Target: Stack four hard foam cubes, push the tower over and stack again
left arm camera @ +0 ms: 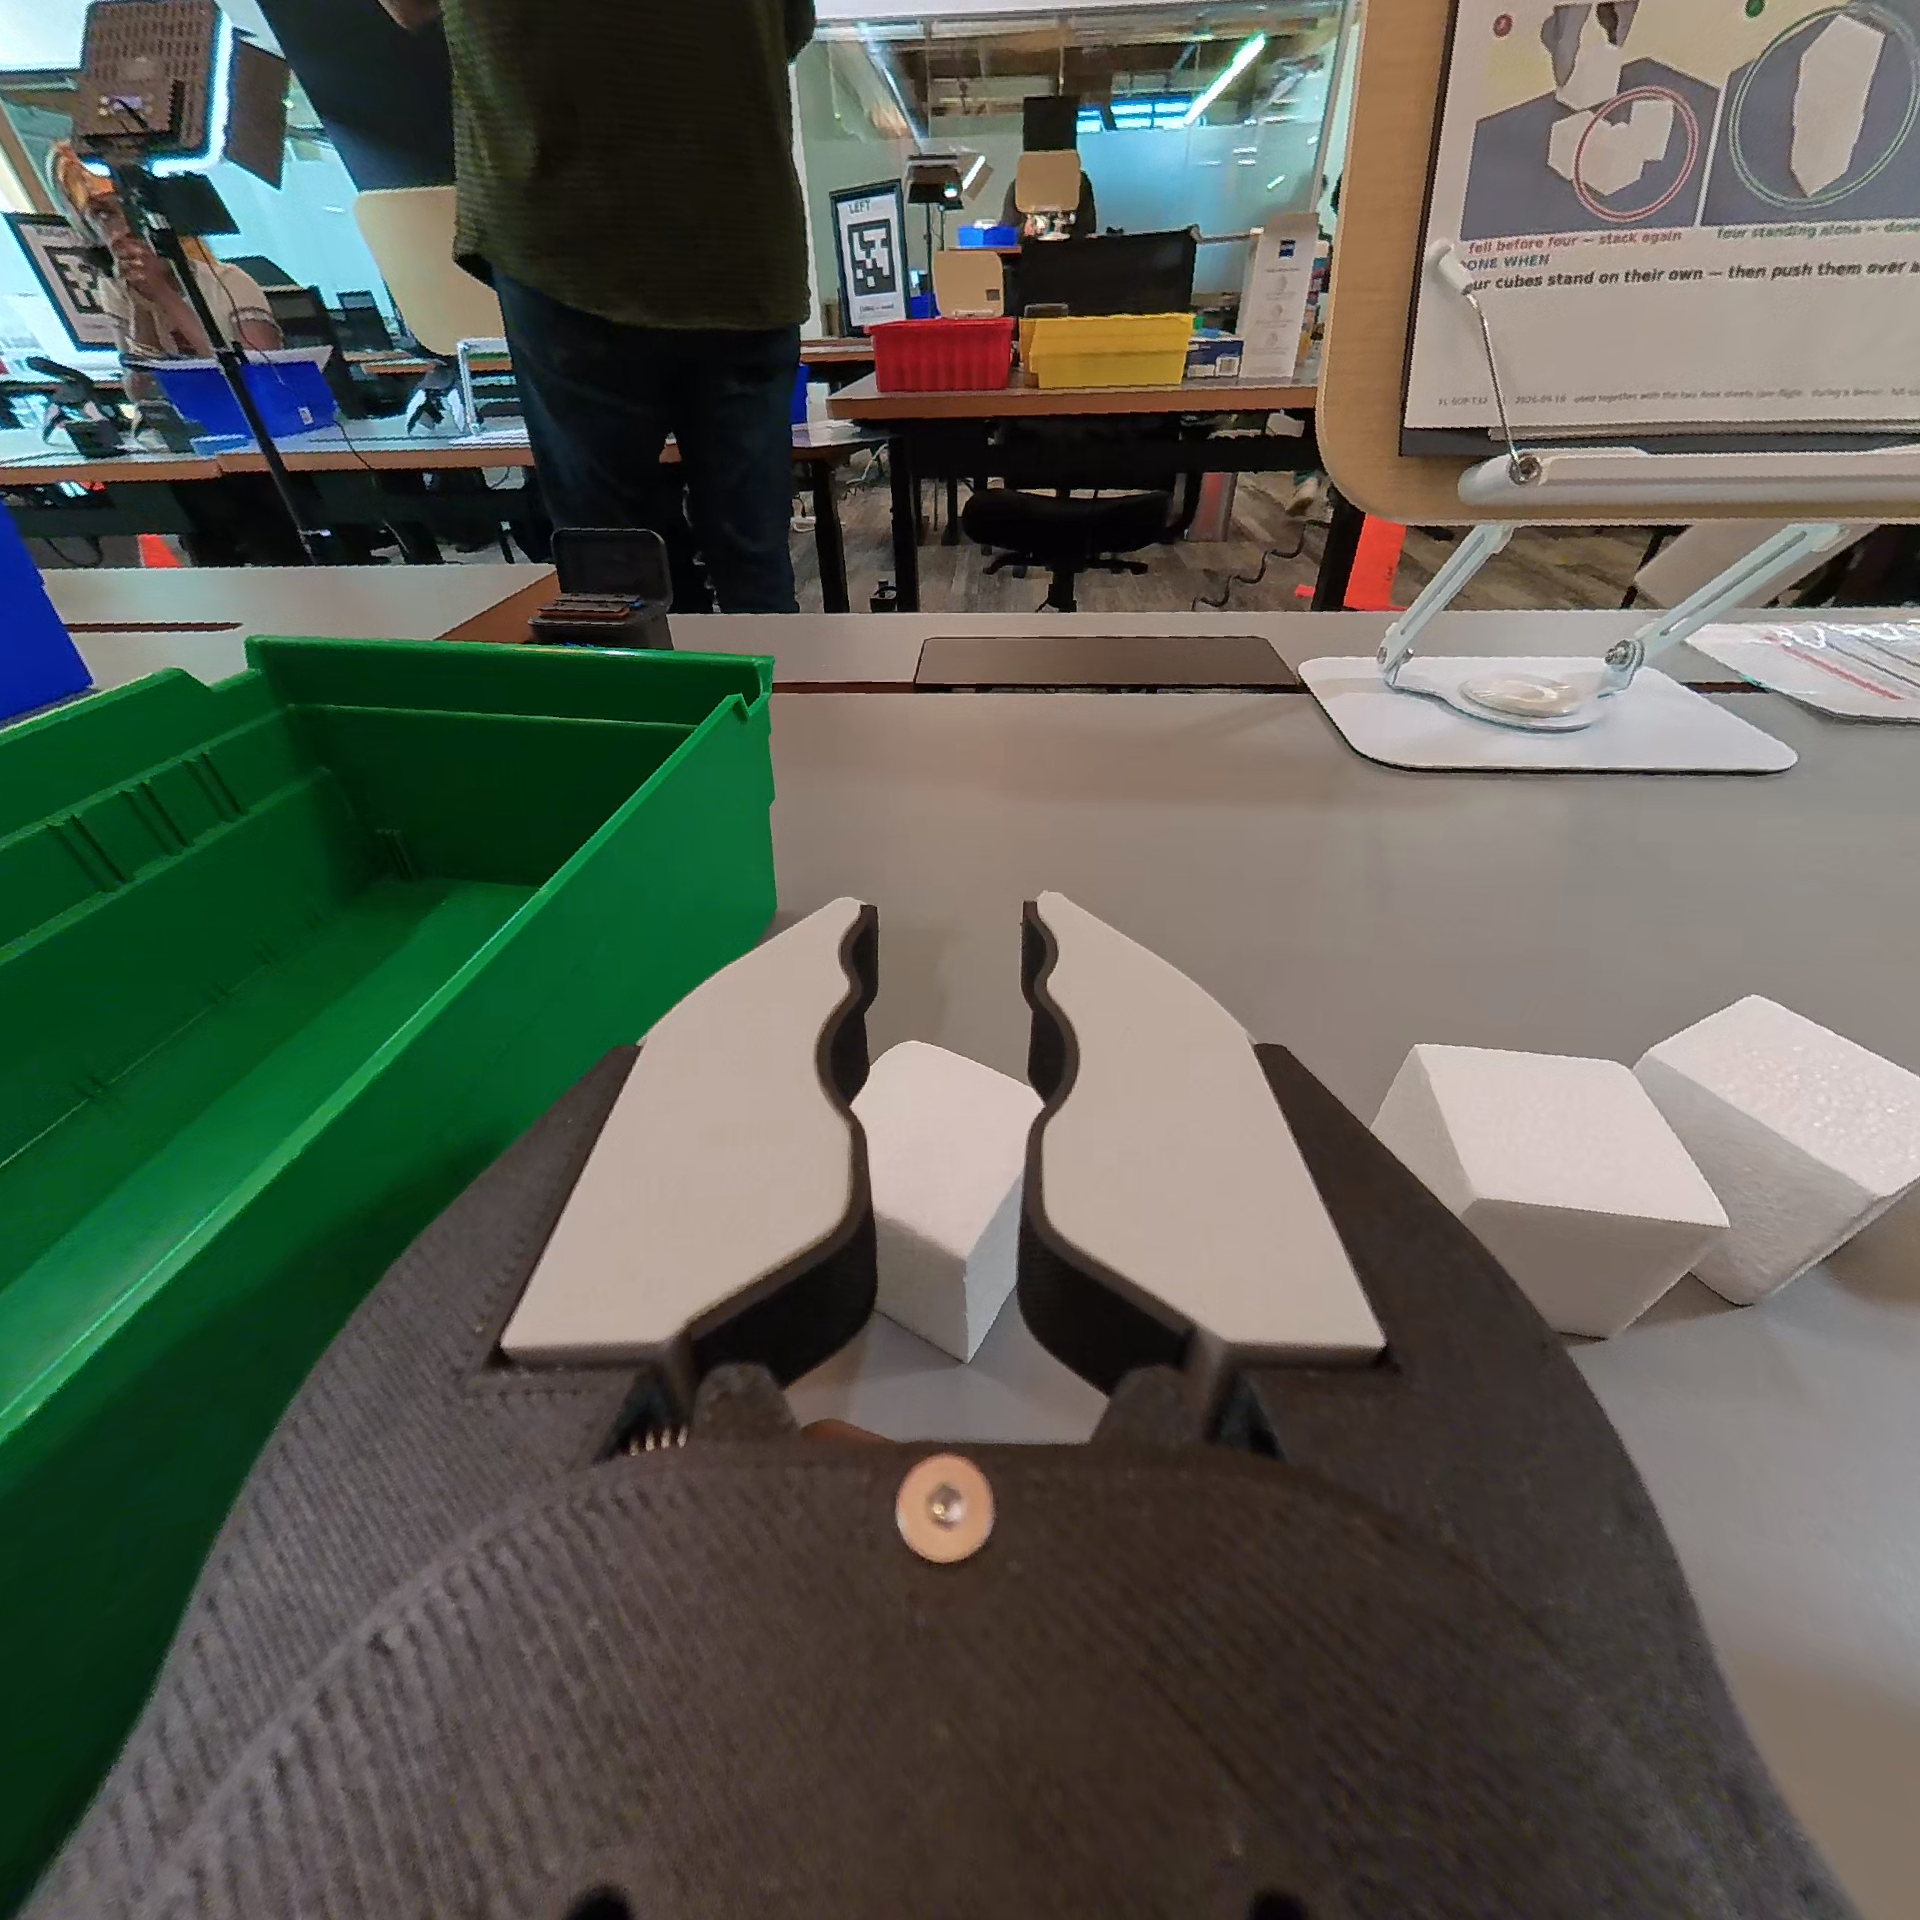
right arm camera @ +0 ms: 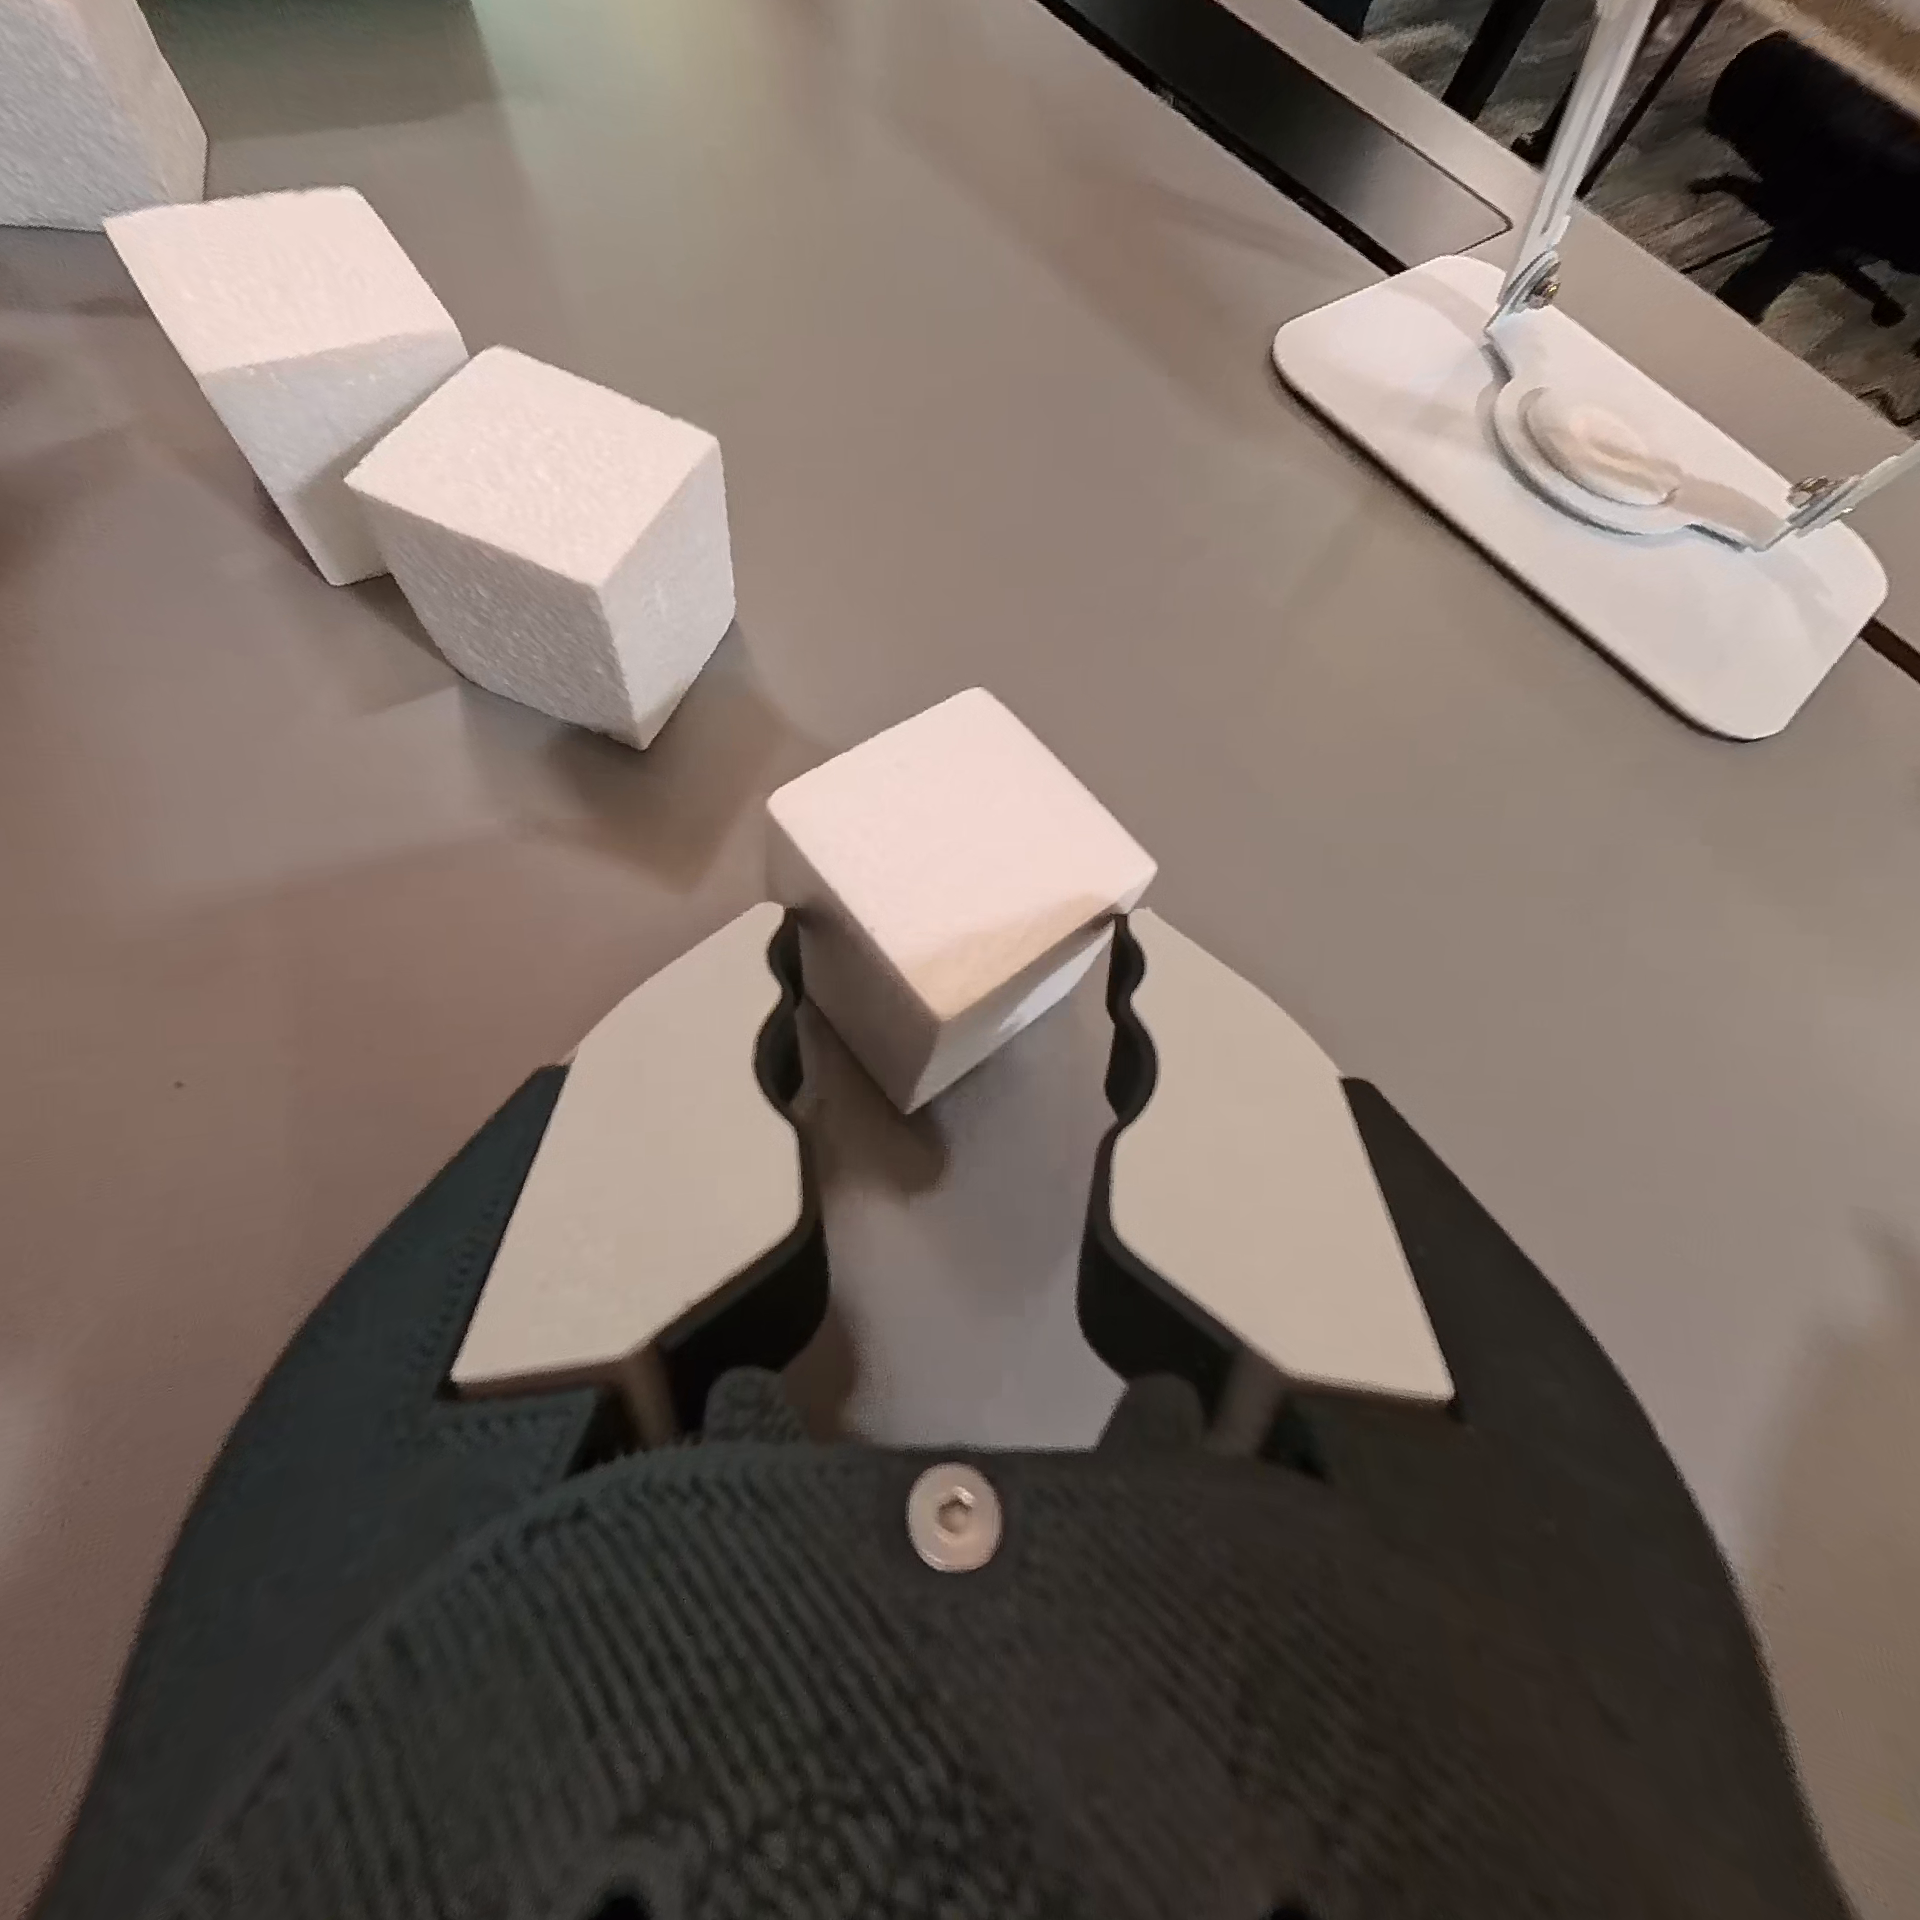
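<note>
My left gripper [left arm camera: 951, 914] is shut on a white foam cube [left arm camera: 951, 1195]. The cube sits deep between the fingers, just over the grey table [left arm camera: 1247, 883] and beside the green bin [left arm camera: 364, 935]. Two more white foam cubes [left arm camera: 1548, 1174] [left arm camera: 1787, 1132] lie touching each other to its right. My right gripper [right arm camera: 956, 920] is shut on another white foam cube [right arm camera: 956, 852]. It pinches this cube corner-on at the fingertips, above the table [right arm camera: 1039, 416]. The same two loose cubes [right arm camera: 551, 582] [right arm camera: 281, 343] lie ahead to its left.
The green bin is open-topped and fills the left side. A white stand base [left arm camera: 1538, 717] [right arm camera: 1579, 499] holds a board with a sheet [left arm camera: 1662, 260] at the back right. A further white foam block [right arm camera: 83, 104] shows far left. A person [left arm camera: 644, 312] stands behind the table. The grippers' ends are close to 35 cm from one another.
</note>
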